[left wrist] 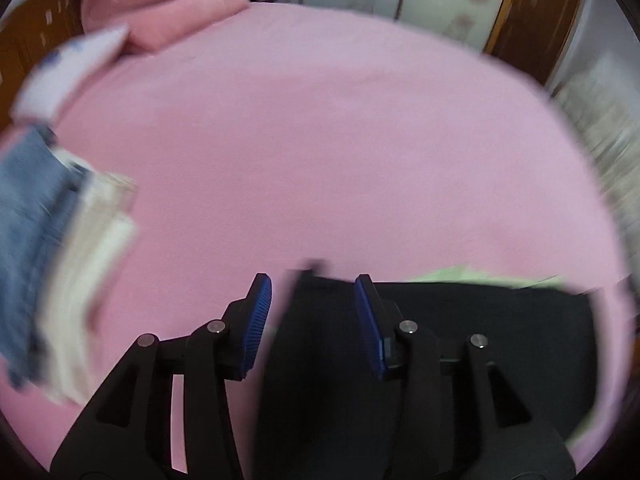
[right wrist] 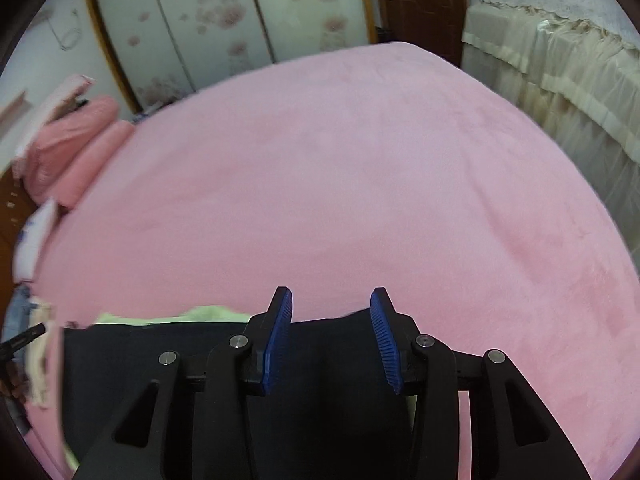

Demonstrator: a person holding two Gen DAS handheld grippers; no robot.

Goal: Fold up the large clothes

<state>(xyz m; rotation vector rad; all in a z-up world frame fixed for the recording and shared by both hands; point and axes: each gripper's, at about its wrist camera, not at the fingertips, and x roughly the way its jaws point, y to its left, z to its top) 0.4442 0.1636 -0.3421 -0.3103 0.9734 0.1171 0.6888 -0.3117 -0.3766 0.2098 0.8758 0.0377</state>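
A black garment (left wrist: 480, 340) lies flat on the pink bed cover (left wrist: 320, 140), with a light green cloth (left wrist: 460, 272) showing from under its far edge. My left gripper (left wrist: 313, 282) hovers over the garment's left far corner, open, its blue pads apart and not pressing on the cloth. In the right wrist view the same black garment (right wrist: 160, 352) spreads to the left, above the green cloth (right wrist: 208, 314). My right gripper (right wrist: 331, 294) is over its right far edge, open, with the fabric below the gap and not pinched.
Blurred folded clothes, blue denim (left wrist: 28, 208) and cream fabric (left wrist: 92, 232), sit at the bed's left side. Pink pillows (right wrist: 72, 144) lie at the far left. A floral wardrobe (right wrist: 240, 20) stands behind the bed cover (right wrist: 340, 180); cream-draped furniture (right wrist: 560, 60) stands to the right.
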